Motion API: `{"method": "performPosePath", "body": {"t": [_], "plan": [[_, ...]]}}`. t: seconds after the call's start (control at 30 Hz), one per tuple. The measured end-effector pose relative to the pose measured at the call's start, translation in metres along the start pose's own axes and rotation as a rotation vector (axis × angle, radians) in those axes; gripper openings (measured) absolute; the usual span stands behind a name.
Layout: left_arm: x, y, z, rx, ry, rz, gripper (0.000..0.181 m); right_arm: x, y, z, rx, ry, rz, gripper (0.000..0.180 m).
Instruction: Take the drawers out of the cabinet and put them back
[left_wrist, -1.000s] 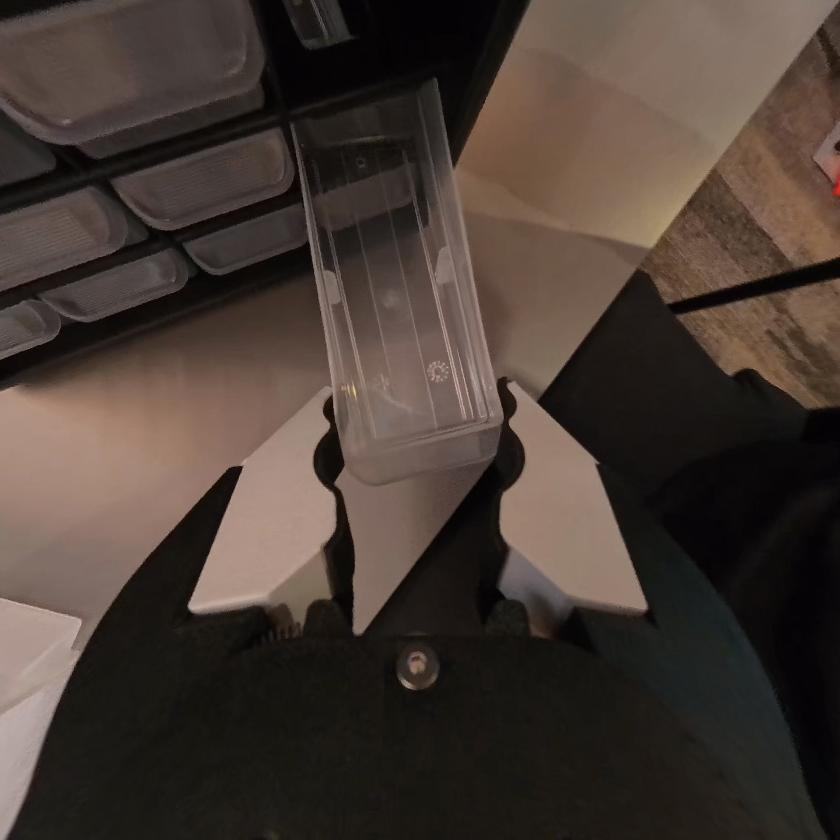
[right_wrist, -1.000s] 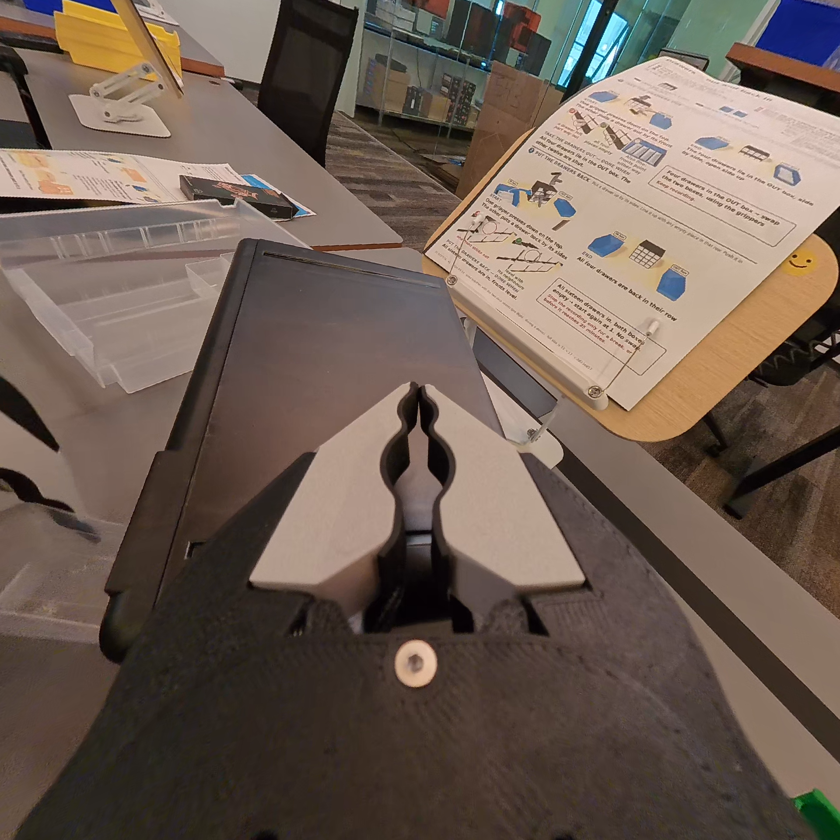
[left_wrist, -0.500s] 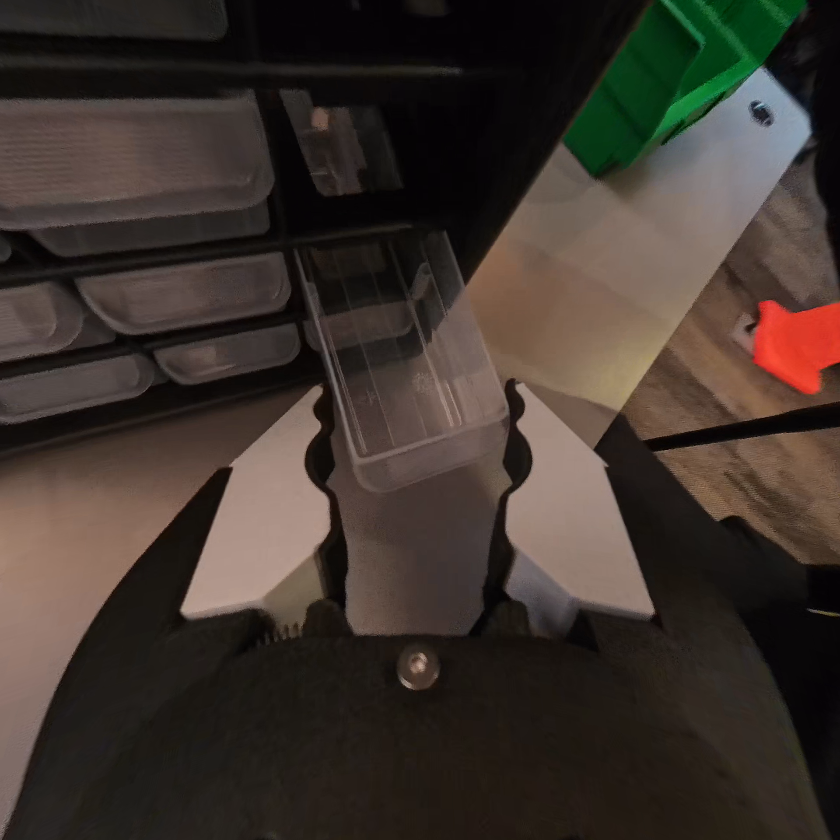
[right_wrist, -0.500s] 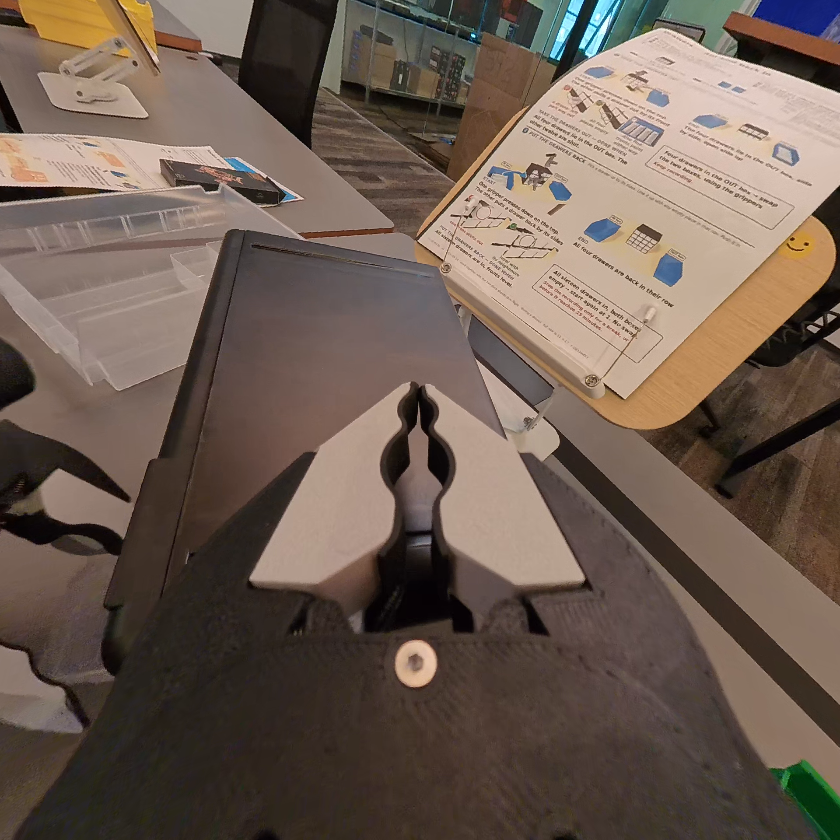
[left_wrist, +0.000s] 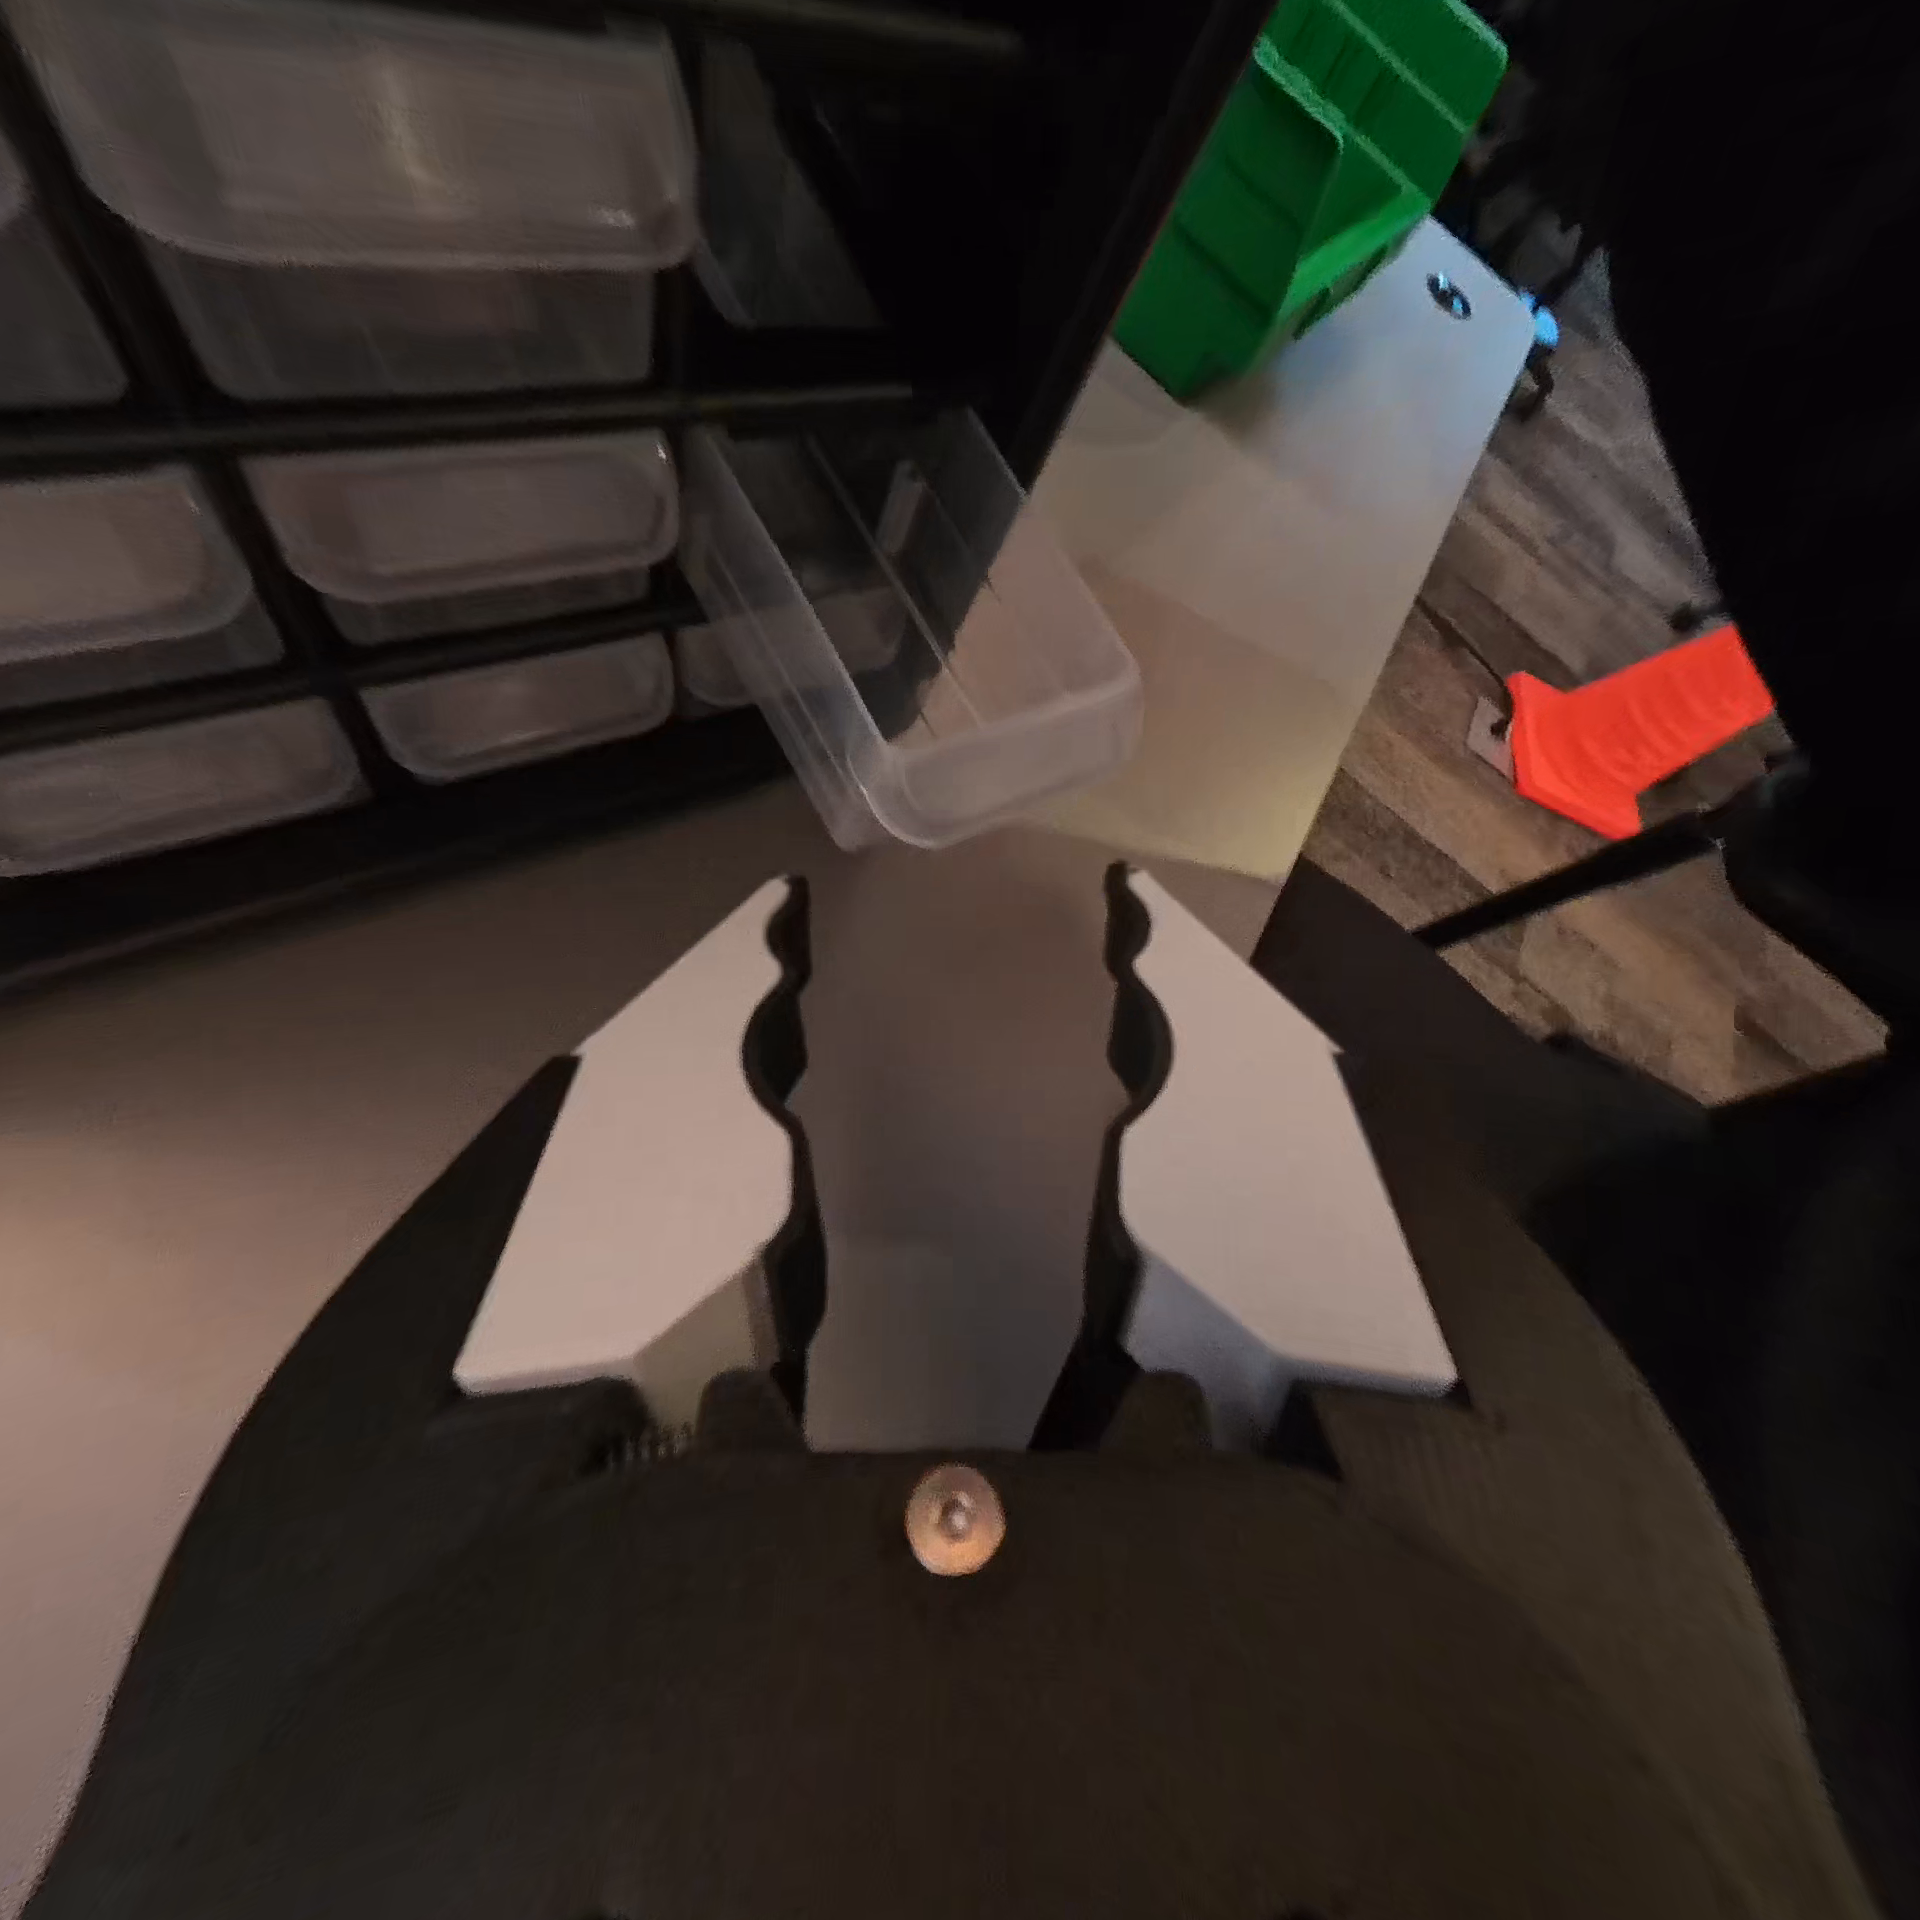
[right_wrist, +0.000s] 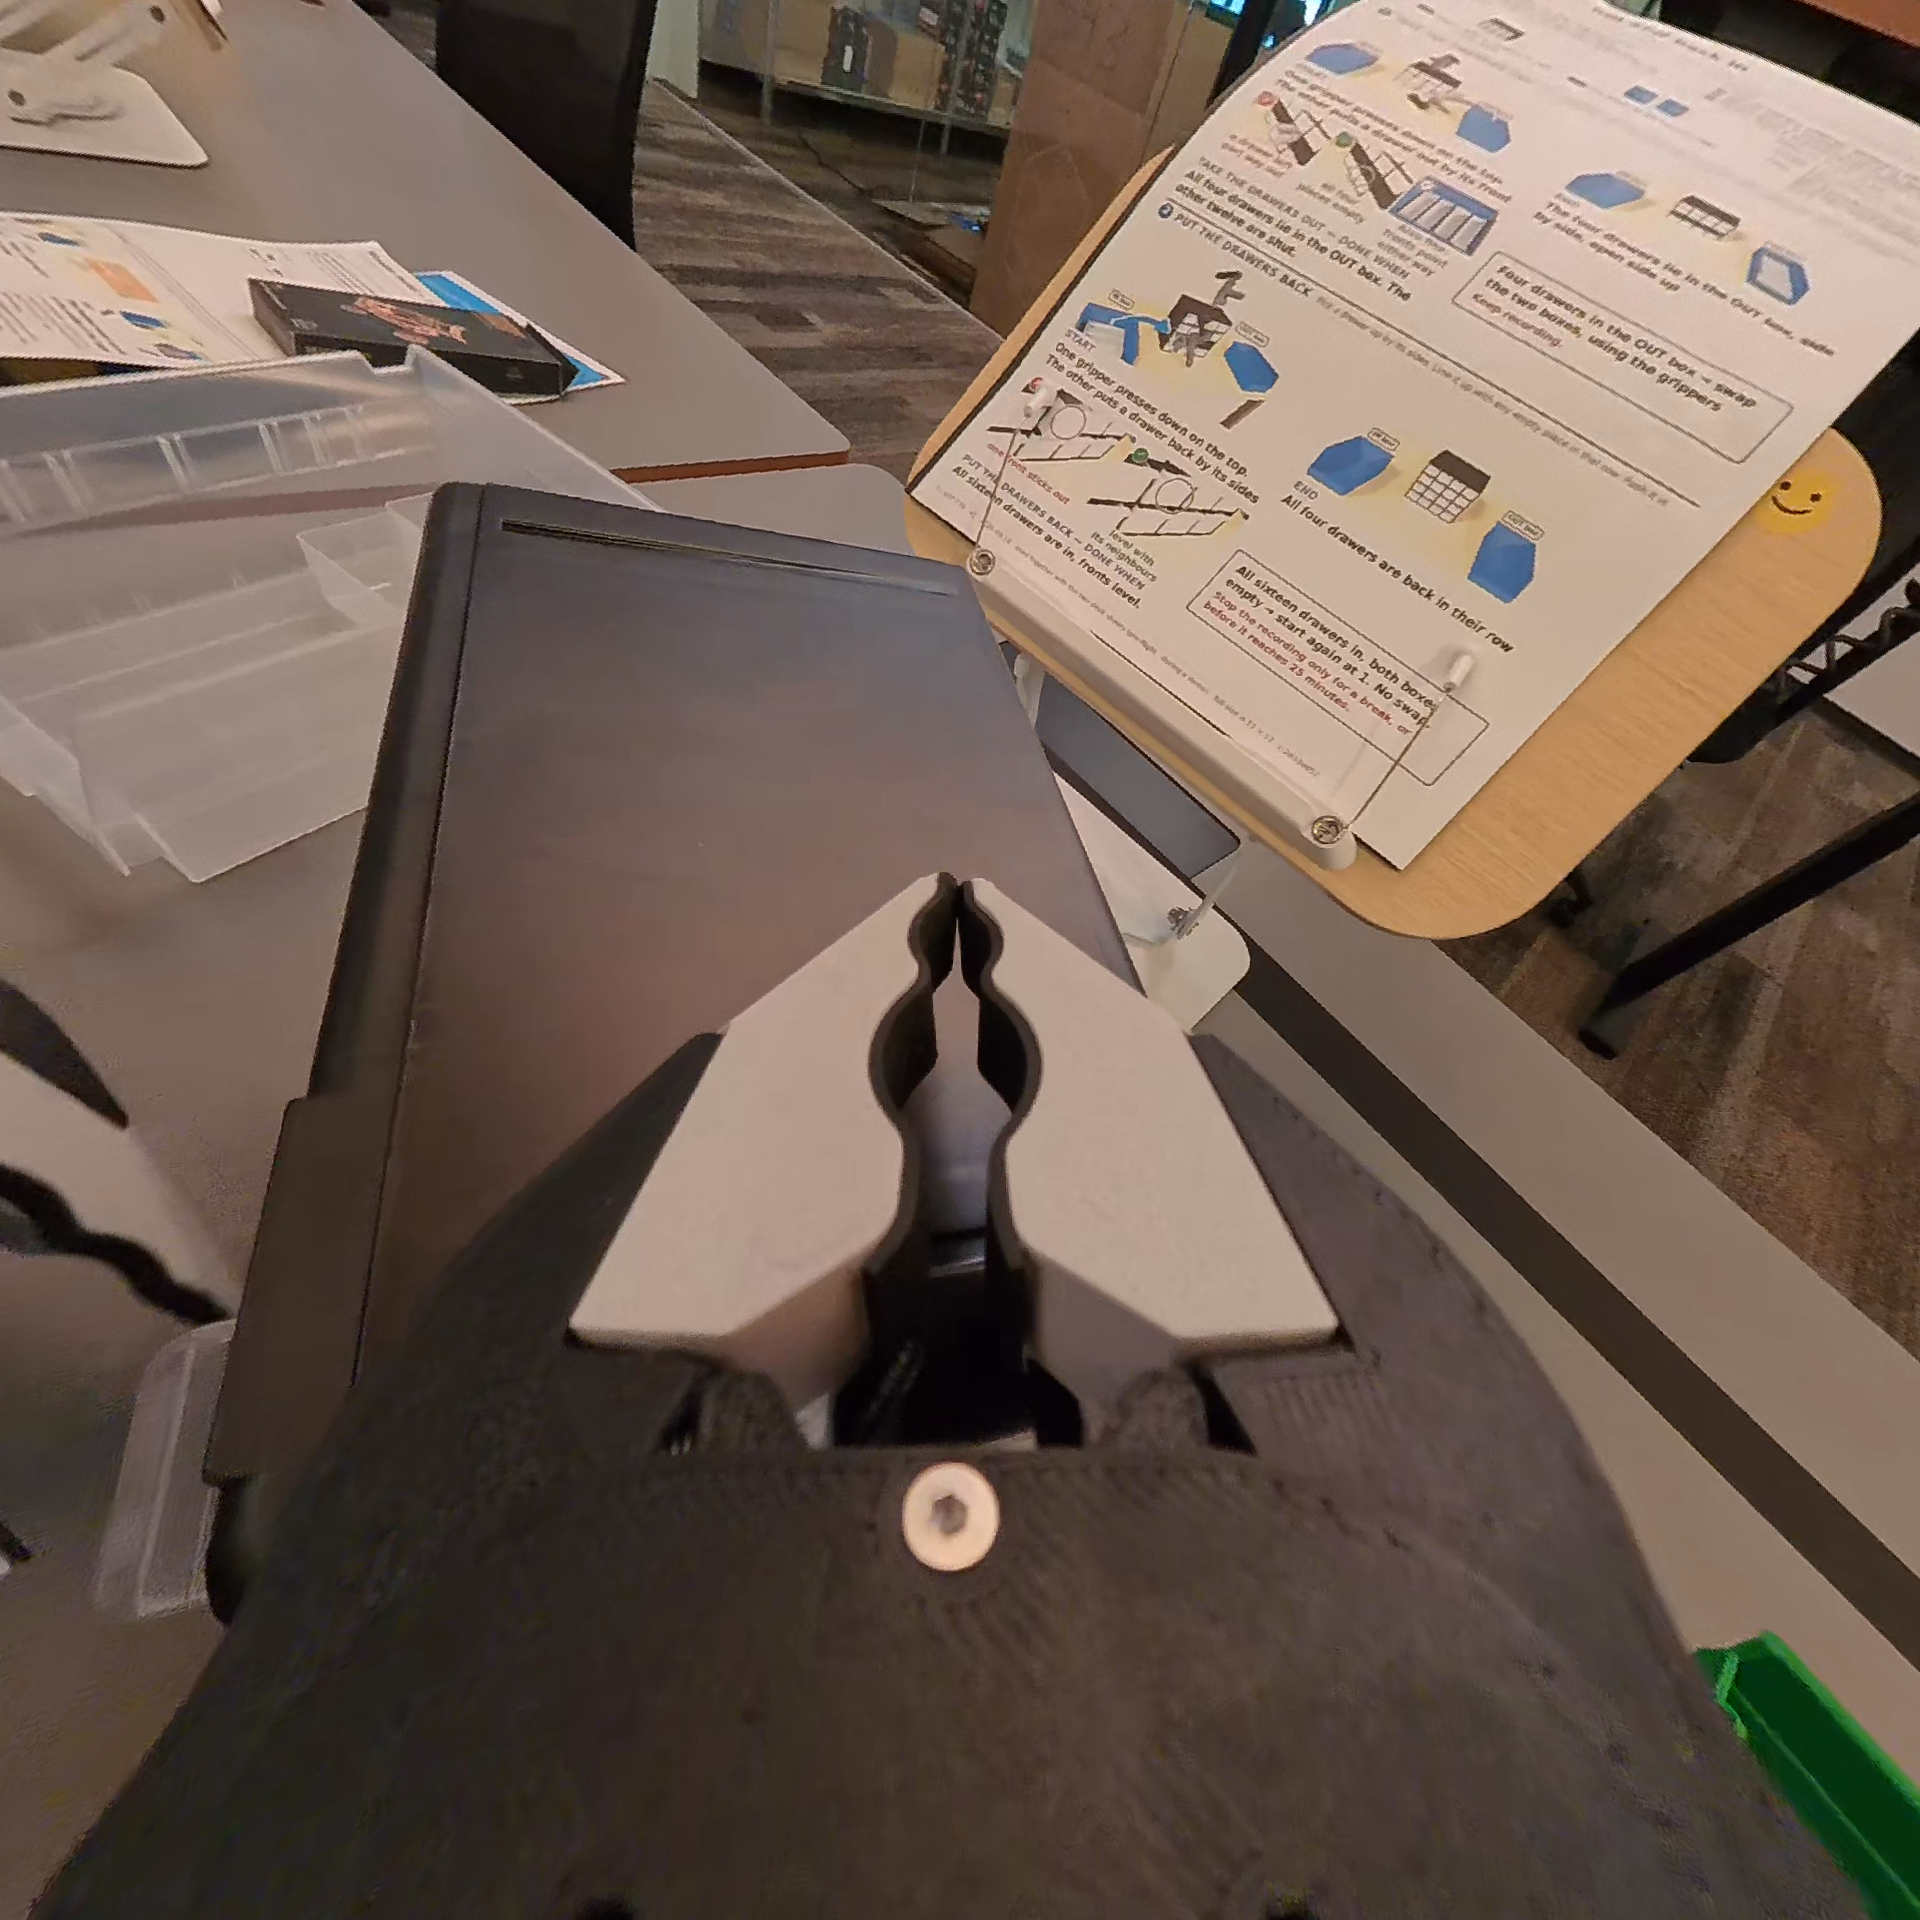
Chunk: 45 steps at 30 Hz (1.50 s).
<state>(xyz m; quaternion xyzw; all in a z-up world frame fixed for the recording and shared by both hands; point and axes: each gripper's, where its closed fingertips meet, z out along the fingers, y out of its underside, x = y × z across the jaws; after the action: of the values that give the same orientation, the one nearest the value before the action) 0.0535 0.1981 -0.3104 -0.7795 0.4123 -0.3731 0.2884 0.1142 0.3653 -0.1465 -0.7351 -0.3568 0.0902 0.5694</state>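
Note:
In the left wrist view a black cabinet (left_wrist: 790, 312) holds several clear drawers. One clear drawer (left_wrist: 935, 675) sticks partway out of a slot at the cabinet's right end, tilted toward me. My left gripper (left_wrist: 951, 883) is open and empty, just in front of that drawer and apart from it. In the right wrist view my right gripper (right_wrist: 956, 888) is shut with nothing between its fingers and rests over the cabinet's black top (right_wrist: 707, 748). The left gripper's fingers (right_wrist: 62, 1153) show at the left edge of that view.
A clear plastic tray (right_wrist: 208, 582) lies on the grey table (right_wrist: 156, 1039) left of the cabinet. An instruction sheet (right_wrist: 1403, 416) stands on a wooden board to the right. A green block (left_wrist: 1309, 177) and an orange piece (left_wrist: 1621, 727) show at the right.
My left gripper pushed the clear drawer into its slot, then let go, opened and drew back. The right gripper stayed shut over the cabinet top.

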Motion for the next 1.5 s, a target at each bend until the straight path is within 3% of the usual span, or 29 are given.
{"method": "performPosePath", "body": {"t": [0.2,0.43,0.57,0.7,0.8,0.93,1.07,1.27,1.5], "plan": [[0.019,0.009,0.012,-0.103,0.096,0.052,0.019,0.002,0.000,0.000,0.000,0.050,-0.013,0.000],[0.015,-0.028,0.039,-0.027,0.089,0.060,0.019,0.002,-0.001,0.000,0.008,0.048,-0.016,0.000],[0.007,-0.048,0.053,0.028,0.033,0.069,0.030,0.001,-0.001,0.000,0.011,0.049,-0.021,0.000],[0.010,-0.047,0.062,0.008,0.039,0.104,0.023,0.002,-0.002,-0.001,0.020,0.049,-0.018,0.000],[0.019,-0.043,0.060,0.005,0.085,0.093,0.051,0.002,-0.002,-0.001,0.022,0.048,-0.019,0.000],[0.019,-0.026,0.052,-0.023,0.070,0.113,0.061,0.002,-0.002,-0.002,0.027,0.042,-0.013,0.000],[0.017,-0.034,0.053,0.035,0.009,0.210,0.083,0.002,-0.002,-0.001,0.027,0.036,-0.010,0.000],[0.026,-0.034,0.067,0.049,0.032,0.222,0.094,0.002,-0.002,-0.002,0.035,0.029,-0.006,0.000],[0.025,-0.019,0.039,0.021,-0.028,0.262,0.091,0.001,-0.002,-0.003,0.038,0.016,-0.004,0.000]]}}
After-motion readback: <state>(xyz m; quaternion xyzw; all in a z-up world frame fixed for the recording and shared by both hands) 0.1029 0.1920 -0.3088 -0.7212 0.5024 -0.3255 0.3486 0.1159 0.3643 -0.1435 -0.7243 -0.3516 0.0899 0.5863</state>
